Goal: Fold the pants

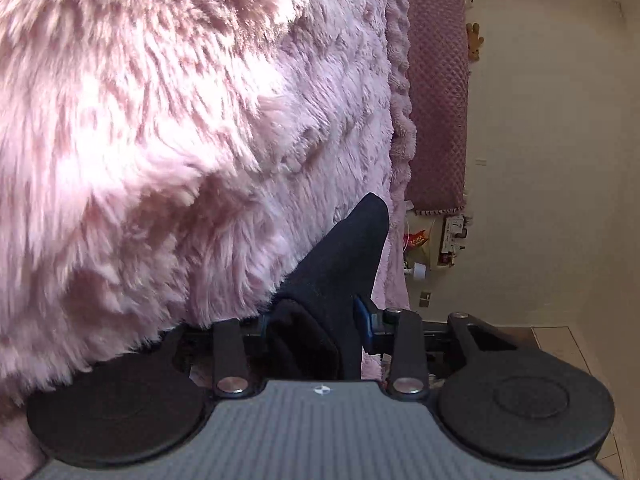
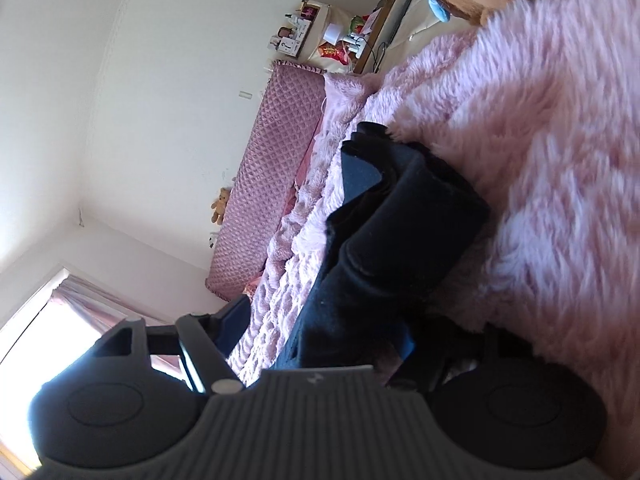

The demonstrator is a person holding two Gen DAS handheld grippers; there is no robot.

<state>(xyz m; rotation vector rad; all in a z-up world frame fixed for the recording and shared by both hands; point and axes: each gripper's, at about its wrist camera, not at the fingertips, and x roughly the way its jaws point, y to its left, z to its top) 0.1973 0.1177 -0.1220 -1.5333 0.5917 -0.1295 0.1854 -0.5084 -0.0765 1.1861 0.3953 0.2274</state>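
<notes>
dark navy cloth pants (image 2: 404,232): matt, soft knit.
long-piled pink fur blanket (image 1: 168,128): shaggy, faintly glossy, under the pants.
mauve quilted headboard cover (image 2: 276,152): dimpled cloth, beyond the blanket.
left gripper (image 1: 316,320): matt black plastic, shiny metal rivets.

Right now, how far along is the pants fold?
Done: the dark pants already look bunched into layers on the pink furry blanket, not spread flat. In hand: the left claw has a fold of the pants between its fingers; the right claw straddles the bundle, and a firm grip can't be confirmed. Left: the bundle is still lumpy and uneven, so squaring up and laying flat remain.
</notes>
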